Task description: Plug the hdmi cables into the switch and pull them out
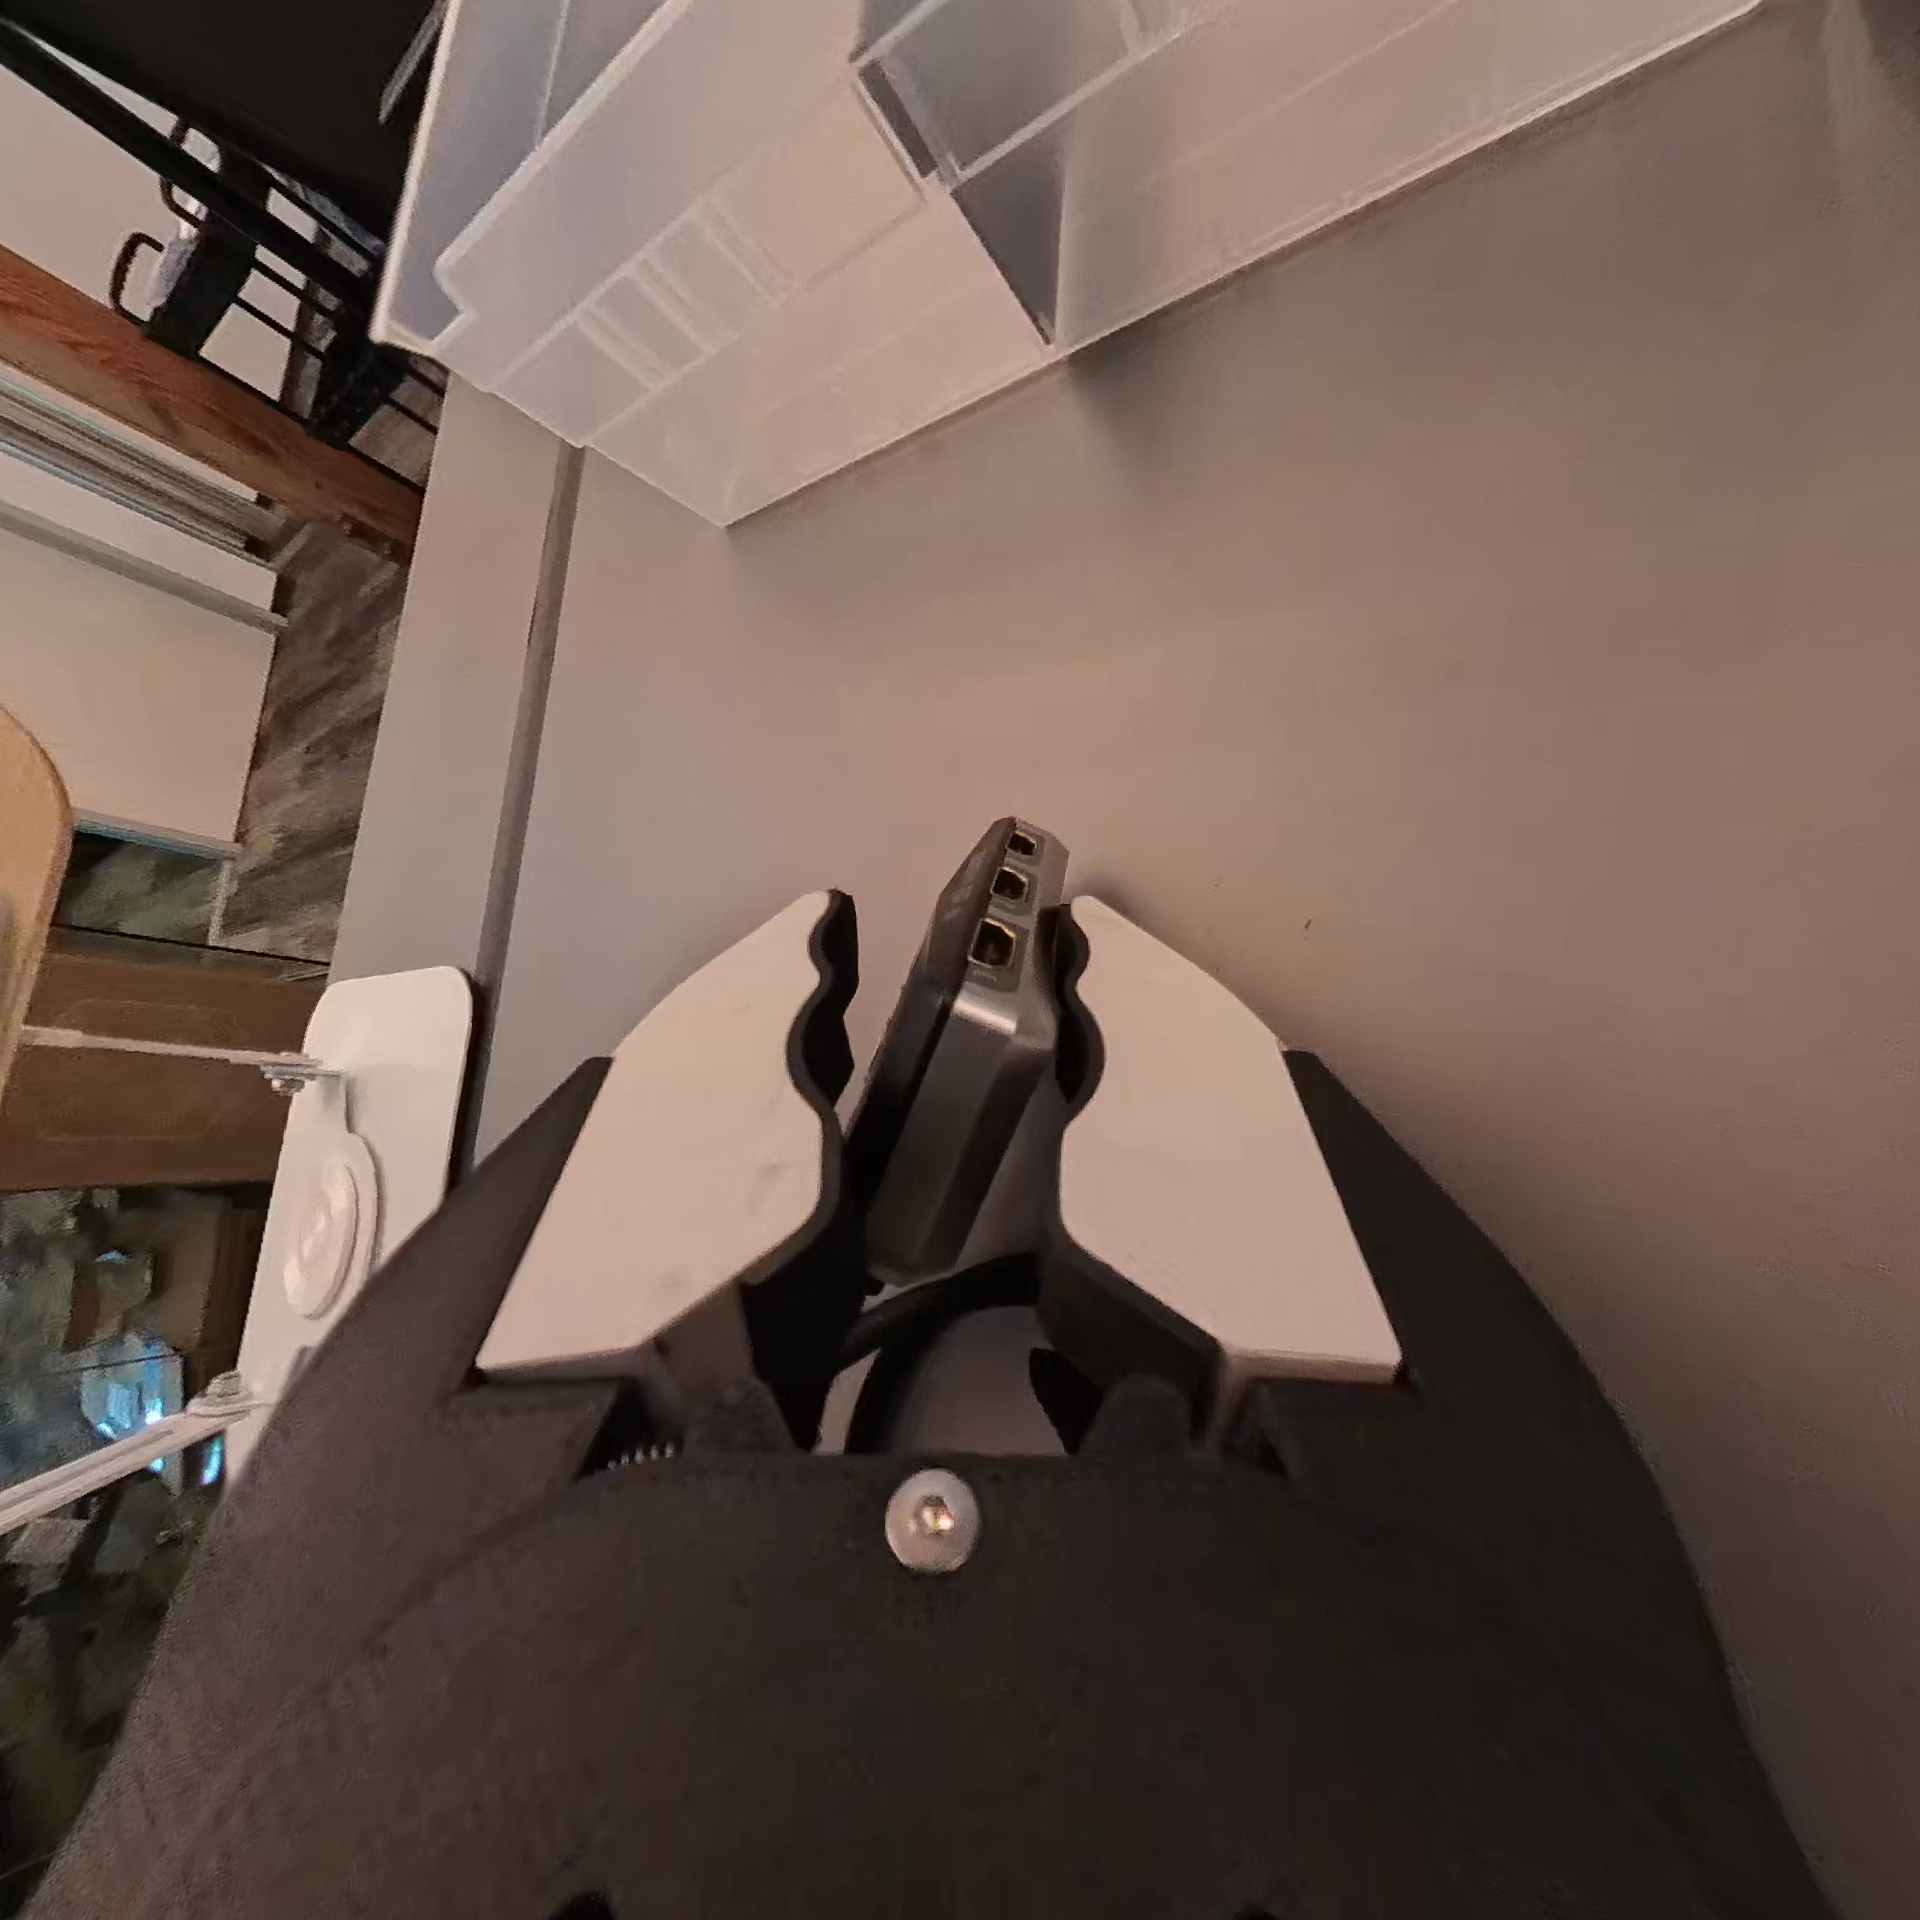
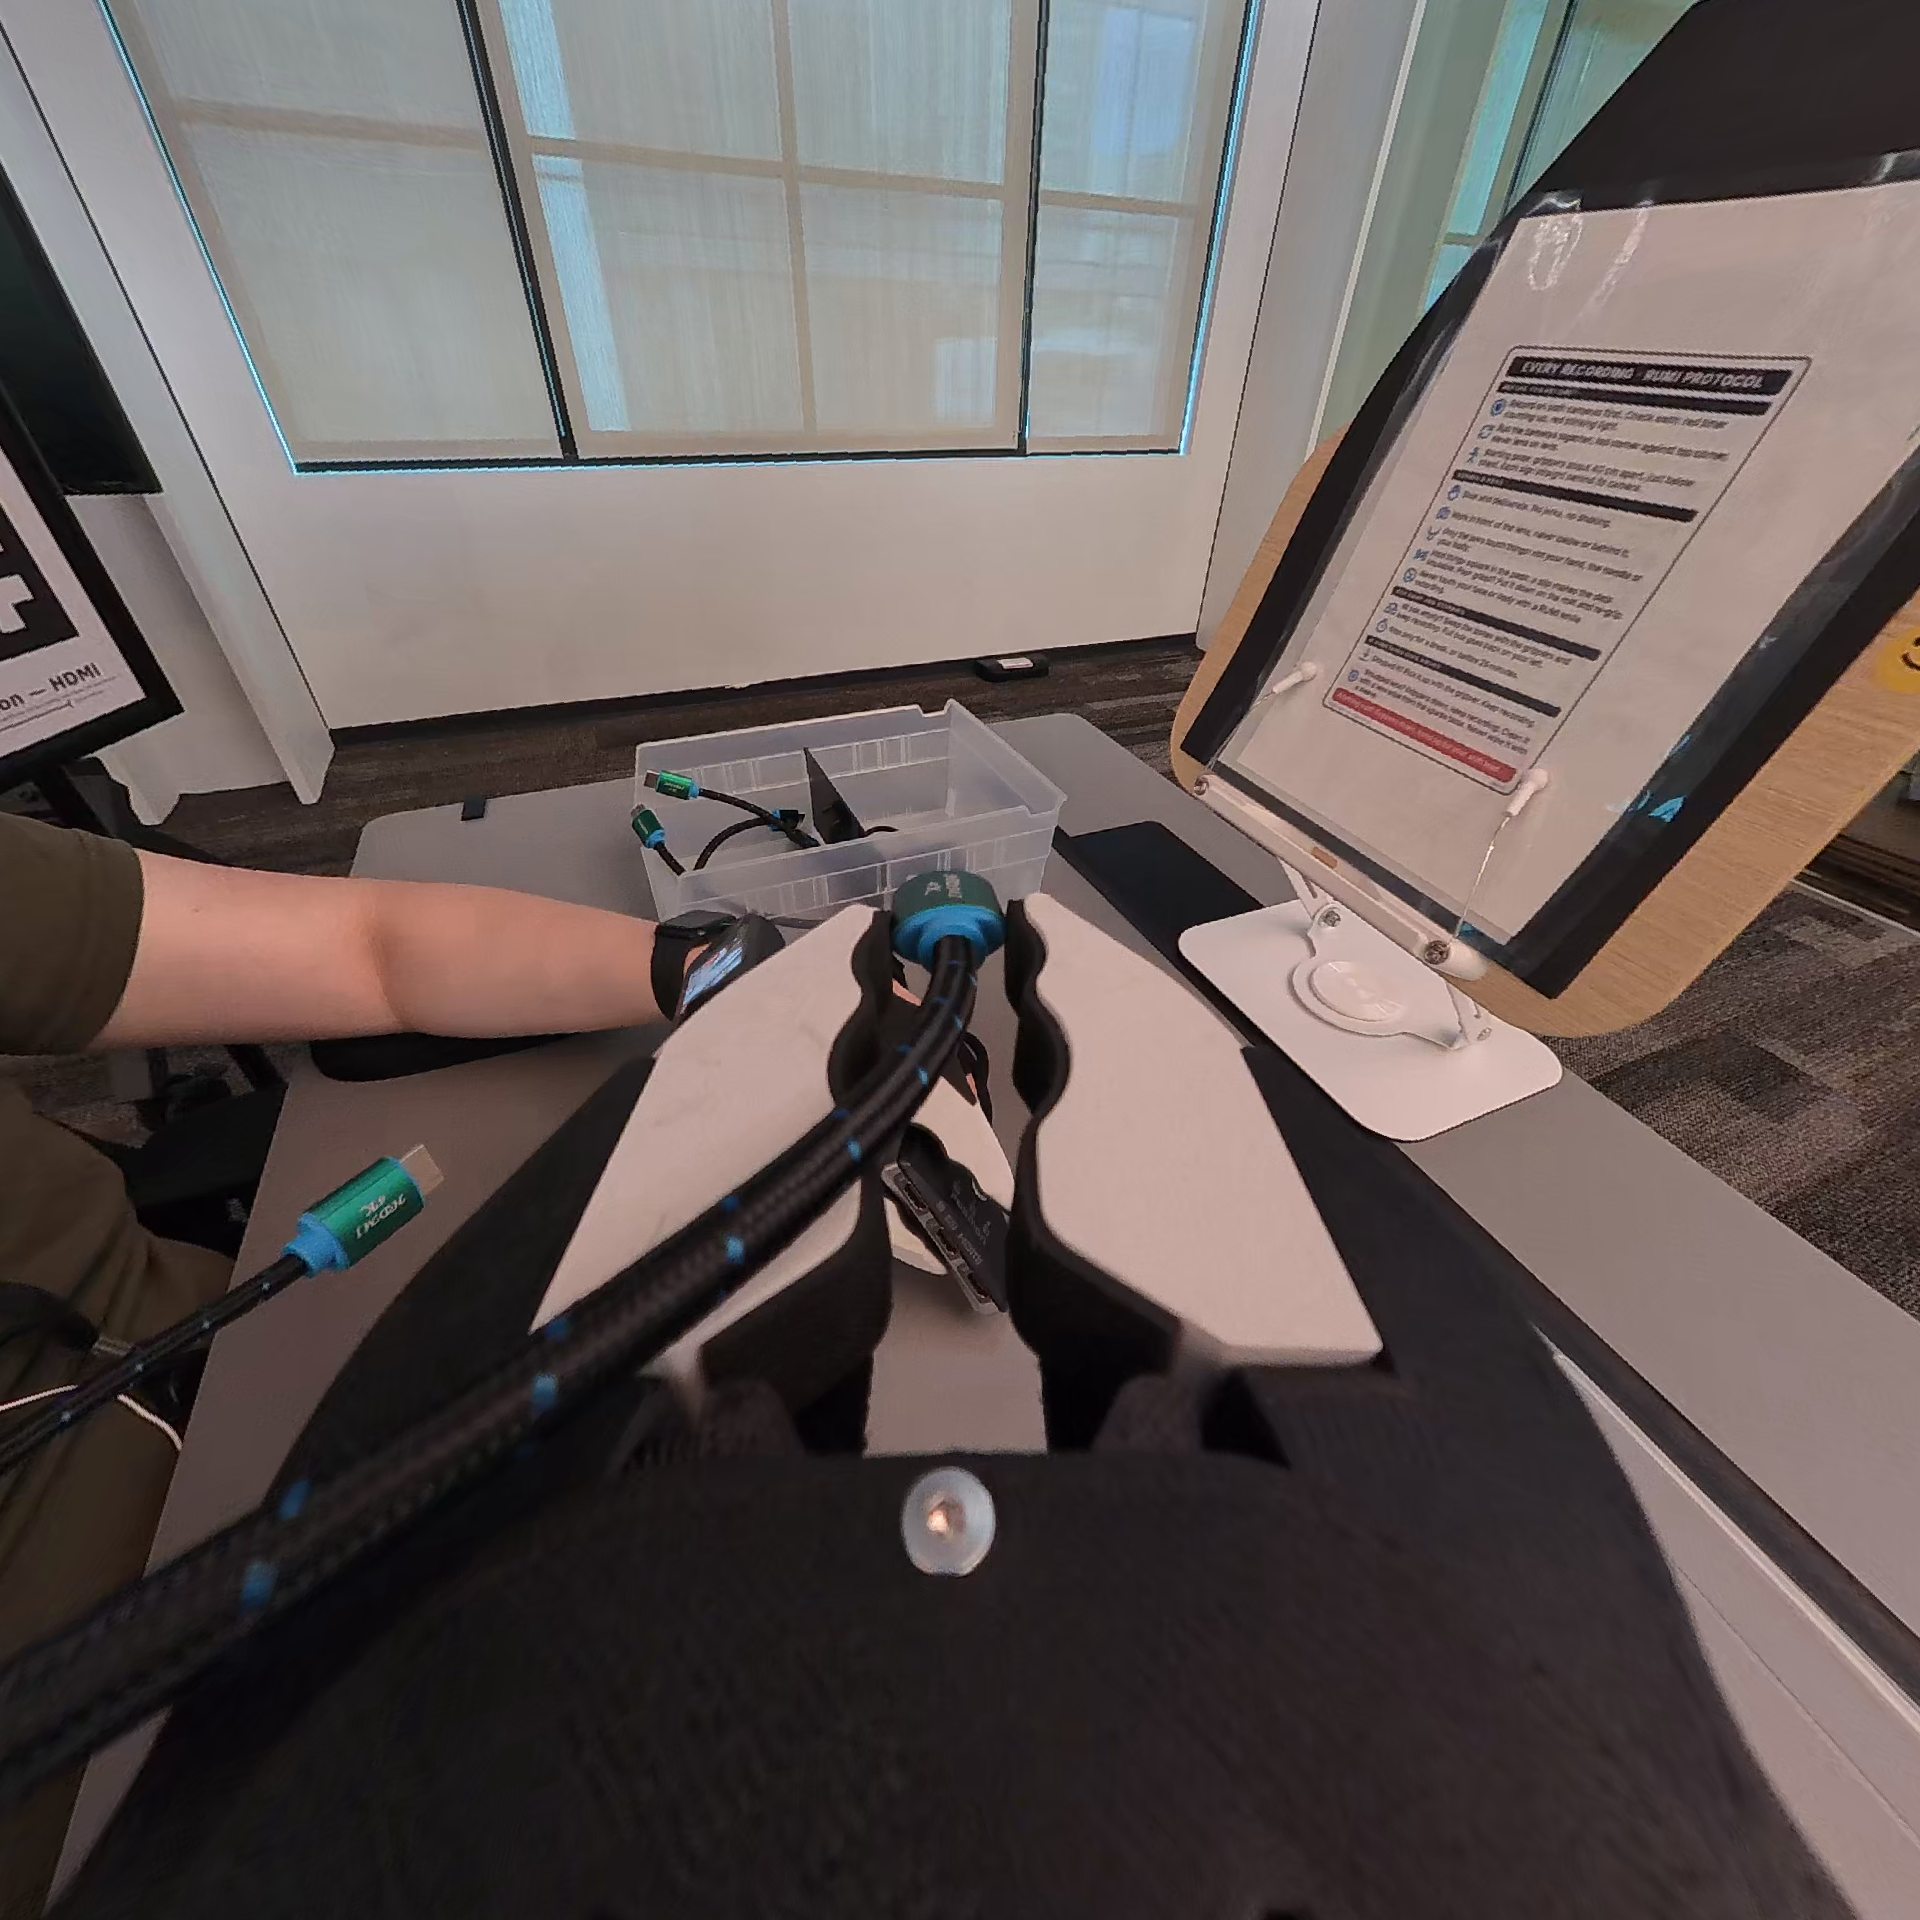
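Observation:
My left gripper point(image 1: 953, 920) is shut on the dark grey HDMI switch point(image 1: 966, 1081) and holds it tilted above the grey table point(image 1: 1351, 727), with three ports facing up and away. A black cable leaves the switch's near end. My right gripper point(image 2: 945, 920) is shut on the green plug point(image 2: 948, 899) of a black-and-blue braided HDMI cable point(image 2: 623, 1340). The cable trails down to the left. Another green plug point(image 2: 364, 1210) hangs at the left. The switch point(image 2: 951, 1236) shows below, between my right fingers, partly hidden.
A clear plastic bin point(image 2: 997, 831) at the back of the table holds more green-plugged cables point(image 2: 665, 821); it also shows in the left wrist view point(image 1: 727, 260). A tablet stand point(image 2: 1371, 997) with a printed sheet stands at the right. A person's arm point(image 2: 364, 966) reaches in from the left.

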